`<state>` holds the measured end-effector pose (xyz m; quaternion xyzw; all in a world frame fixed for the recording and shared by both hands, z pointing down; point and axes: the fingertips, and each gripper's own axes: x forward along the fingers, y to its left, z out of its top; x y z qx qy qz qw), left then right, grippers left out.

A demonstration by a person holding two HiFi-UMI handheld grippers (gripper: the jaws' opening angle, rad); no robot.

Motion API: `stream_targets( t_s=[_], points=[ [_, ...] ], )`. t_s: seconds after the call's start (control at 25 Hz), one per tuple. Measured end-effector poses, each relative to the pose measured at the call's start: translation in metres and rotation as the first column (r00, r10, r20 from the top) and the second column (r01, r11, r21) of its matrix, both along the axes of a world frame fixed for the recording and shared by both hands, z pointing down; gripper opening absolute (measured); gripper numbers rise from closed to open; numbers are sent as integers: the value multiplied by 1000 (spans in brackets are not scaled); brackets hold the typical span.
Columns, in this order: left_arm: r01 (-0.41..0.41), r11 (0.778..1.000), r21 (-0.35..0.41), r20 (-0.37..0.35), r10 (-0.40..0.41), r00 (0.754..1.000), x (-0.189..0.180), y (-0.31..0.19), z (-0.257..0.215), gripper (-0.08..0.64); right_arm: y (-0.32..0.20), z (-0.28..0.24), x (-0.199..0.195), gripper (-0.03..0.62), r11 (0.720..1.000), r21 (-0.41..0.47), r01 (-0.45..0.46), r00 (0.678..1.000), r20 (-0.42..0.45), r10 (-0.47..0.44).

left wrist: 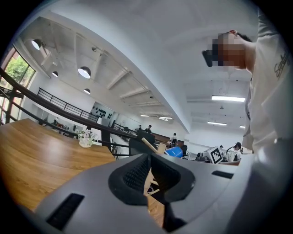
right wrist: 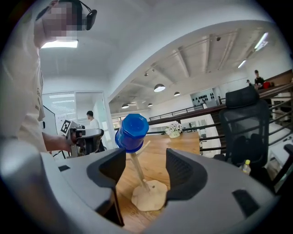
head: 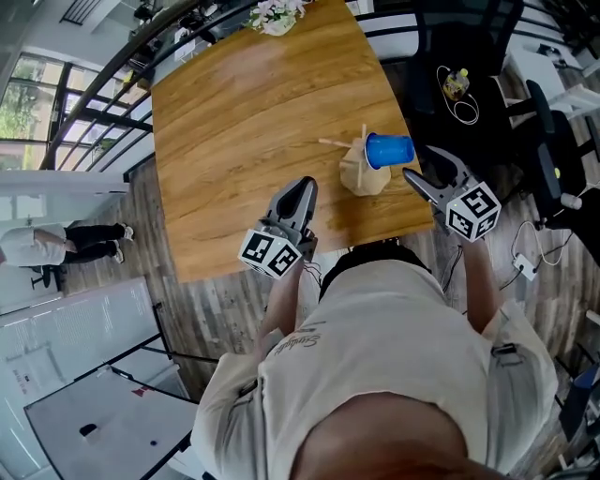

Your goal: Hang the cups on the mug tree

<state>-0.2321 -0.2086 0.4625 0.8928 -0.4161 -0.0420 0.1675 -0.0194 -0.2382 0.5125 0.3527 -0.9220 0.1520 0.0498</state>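
Observation:
A wooden mug tree (head: 360, 176) stands near the front right of the wooden table (head: 253, 122). A blue cup (head: 388, 150) hangs on its side from one of the tree's pegs, on the right. My right gripper (head: 419, 161) is just right of the cup and open. In the right gripper view the blue cup (right wrist: 132, 132) and the mug tree (right wrist: 147, 196) show ahead of the wide jaws, untouched. My left gripper (head: 305, 186) rests left of the tree with its jaws together and nothing in them. The left gripper view shows the mug tree (left wrist: 149, 145) and the blue cup (left wrist: 174, 151) beyond the tips.
A pot of flowers (head: 277, 17) sits at the table's far edge. Black office chairs (head: 553, 159) and cables crowd the floor to the right. The table's front edge runs close to the person's body. A railing (head: 103, 84) borders the left side.

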Motion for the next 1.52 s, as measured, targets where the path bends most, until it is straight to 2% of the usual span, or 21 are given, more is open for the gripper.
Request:
stream_targets(
  t_s=[0.04,0.12,0.16,0.2,0.28,0.36,0.6,0.92,1.08,1.52],
  points=[
    [-5,1000,5,-1,5,1000,1,-2,-4,28,1,-1,3,261,1000,6,-18,1000,-15,18],
    [-15,1000,26,-9,15,1000,2,-4,-11,28,3,-4,10,175,998,20,-56,997,-43,56],
    [-21,999,39,-13,22,1000,3,-5,-14,28,2,-6,15,167,997,27,-75,996,-54,76],
    [-28,998,50,-15,29,999,4,-6,-16,28,2,-8,19,130,995,36,-95,993,-63,97],
    [-41,997,65,-21,42,999,8,-6,-19,28,-1,-14,29,50,988,59,-143,986,-73,147],
    [-50,996,73,-27,52,998,12,-6,-23,28,-7,-23,39,0,979,82,-187,979,-72,193],
    [-71,994,84,-20,73,997,15,3,-30,28,-13,-50,53,-5,960,138,-245,958,-120,262],
    [-47,991,123,-14,49,999,4,3,-43,28,-26,-115,28,-5,940,304,-156,966,-151,209],
    [-38,989,142,-6,39,999,1,0,-54,28,-32,-143,12,-5,929,346,-130,978,-110,178],
    [10,979,205,6,-12,1000,-13,-10,-83,28,-35,-170,-32,-5,929,368,-45,998,-27,59]
  ],
)
